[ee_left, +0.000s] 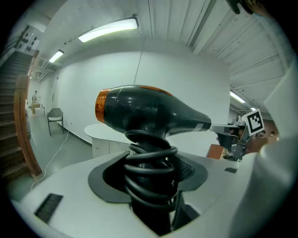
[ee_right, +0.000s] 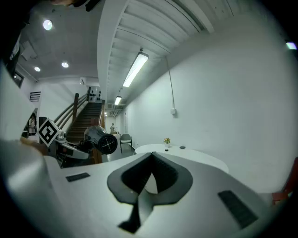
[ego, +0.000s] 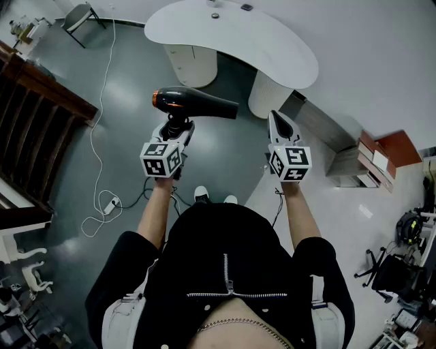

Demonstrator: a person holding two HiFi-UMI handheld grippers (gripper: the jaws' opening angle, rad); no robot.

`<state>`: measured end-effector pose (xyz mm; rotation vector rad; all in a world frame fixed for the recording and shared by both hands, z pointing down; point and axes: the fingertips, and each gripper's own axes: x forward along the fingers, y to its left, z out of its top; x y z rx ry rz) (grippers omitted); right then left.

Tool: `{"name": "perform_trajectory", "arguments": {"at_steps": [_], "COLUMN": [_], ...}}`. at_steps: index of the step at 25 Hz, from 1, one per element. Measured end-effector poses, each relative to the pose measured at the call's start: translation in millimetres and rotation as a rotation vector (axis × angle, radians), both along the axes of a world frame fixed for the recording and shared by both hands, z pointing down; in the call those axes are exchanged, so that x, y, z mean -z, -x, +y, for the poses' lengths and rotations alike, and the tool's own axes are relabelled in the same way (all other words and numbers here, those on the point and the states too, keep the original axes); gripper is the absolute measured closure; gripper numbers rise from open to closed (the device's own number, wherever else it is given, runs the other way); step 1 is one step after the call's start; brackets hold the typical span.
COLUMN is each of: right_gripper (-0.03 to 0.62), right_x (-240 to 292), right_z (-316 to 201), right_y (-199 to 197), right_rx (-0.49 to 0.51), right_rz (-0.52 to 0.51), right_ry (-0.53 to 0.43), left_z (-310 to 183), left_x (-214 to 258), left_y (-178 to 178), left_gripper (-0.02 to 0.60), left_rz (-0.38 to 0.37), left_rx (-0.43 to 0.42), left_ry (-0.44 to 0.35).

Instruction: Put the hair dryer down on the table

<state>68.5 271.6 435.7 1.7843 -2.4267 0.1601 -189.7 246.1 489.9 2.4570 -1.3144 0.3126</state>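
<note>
A black hair dryer (ego: pixel 197 102) with an orange rear end is held up in the air, its nozzle pointing right. My left gripper (ego: pixel 177 128) is shut on its handle, which has the black cord coiled round it (ee_left: pixel 151 158). In the left gripper view the hair dryer (ee_left: pixel 149 111) fills the middle of the picture. My right gripper (ego: pixel 277 117) hangs beside it at the right, shut and empty, its jaws meeting at a point (ee_right: pixel 151 157). The white curved table (ego: pixel 272 48) stands ahead, beyond both grippers. The right gripper view shows the hair dryer (ee_right: pixel 100 139) at its left.
Small items (ego: pixel 215 15) lie at the table's far side. A white cable (ego: pixel 102 88) runs over the grey floor to a power strip (ego: pixel 109 203). A wooden staircase (ego: pixel 34 102) rises at the left, a chair (ego: pixel 78 17) stands far left, and boxes (ego: pixel 381 153) sit at the right wall.
</note>
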Motion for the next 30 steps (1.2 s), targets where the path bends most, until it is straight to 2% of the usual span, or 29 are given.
{"name": "perform_trajectory", "arguments": {"at_steps": [5,11,30], "right_gripper": [0.600,0.600,0.600], "right_x": [2.3,1.7,-3.4], "right_z": [1.5,-4.8,-49.1], "right_y": [4.0,18.0,71.5], "right_rx": [0.012,0.005,-0.041], "right_rz": [-0.040,-0.032,-0.019], "right_ry": [-0.017,-0.010,0.005], "left_z": [0.2,-7.6,-71.2], "left_x": [-3.1,-3.7,-12.2], "left_y": [3.8,19.2,70.2], "left_gripper": [0.321,0.321,0.321], "left_rz": [0.001,0.007,0.006], "left_rx": [0.003,0.002,-0.063], "left_ry": [0.006,0.006,0.009]}}
